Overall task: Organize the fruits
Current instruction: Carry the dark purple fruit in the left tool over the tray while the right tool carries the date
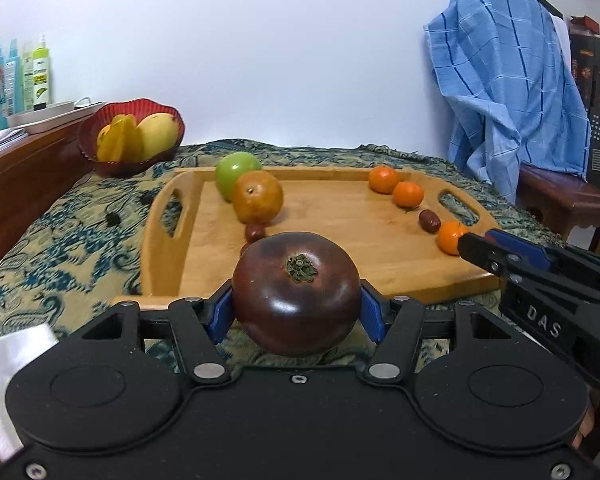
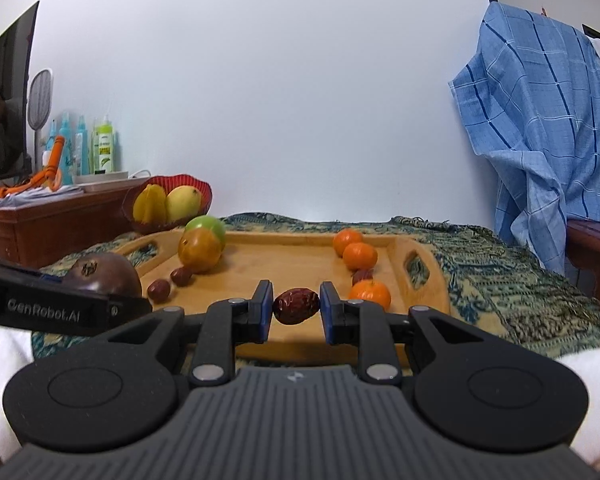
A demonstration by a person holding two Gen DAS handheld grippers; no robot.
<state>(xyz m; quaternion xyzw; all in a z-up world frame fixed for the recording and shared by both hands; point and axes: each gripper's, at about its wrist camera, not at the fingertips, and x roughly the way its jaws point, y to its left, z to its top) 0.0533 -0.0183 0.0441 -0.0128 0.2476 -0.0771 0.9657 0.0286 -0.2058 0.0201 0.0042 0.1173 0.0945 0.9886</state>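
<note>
A: Holding two fruits above the near edge of the wooden tray point(image 2: 440, 280). Left gripper point(image 1: 296, 308) clamps a dark tomato point(image 1: 296, 292), stem facing the camera. Right gripper point(image 2: 296, 308) pinches a red date point(image 2: 296, 306), long axis crosswise between the pads.

B: Where do they go?

A: My guess: the tray's two lines, which lie ahead of both grippers. Left line, centre-left of frame: green apple point(image 1: 236, 172), one large orange fruit point(image 1: 258, 200), two dates. Right line: three mandarins, one date point(image 1: 429, 220). The right gripper sits nearer that right line.

B: Elsewhere?

A: Red basket point(image 1: 96, 128), upper left, holds starfruit and mango.
</note>
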